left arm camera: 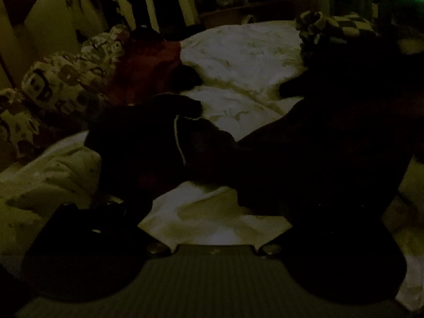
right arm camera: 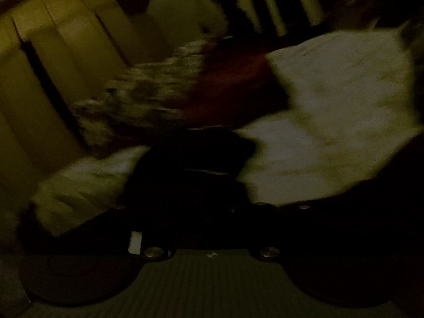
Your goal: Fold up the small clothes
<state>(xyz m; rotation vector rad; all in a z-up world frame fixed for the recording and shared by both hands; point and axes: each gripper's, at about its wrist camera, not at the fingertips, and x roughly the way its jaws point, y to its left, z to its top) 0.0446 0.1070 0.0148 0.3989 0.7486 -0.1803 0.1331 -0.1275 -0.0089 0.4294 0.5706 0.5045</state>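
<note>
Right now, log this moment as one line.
left gripper: open, empty | dark garment: unfolded on white bedding | right gripper: state unclear, view blurred

Dim bedroom at home, white duvet, patterned bedding, hanging clothes

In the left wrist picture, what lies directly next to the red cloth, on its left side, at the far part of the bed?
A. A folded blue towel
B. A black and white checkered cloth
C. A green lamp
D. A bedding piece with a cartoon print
D: the cartoon-print bedding lies against the left edge of the red cloth, while the checkered cloth sits far across the white sheet on the right.
</note>
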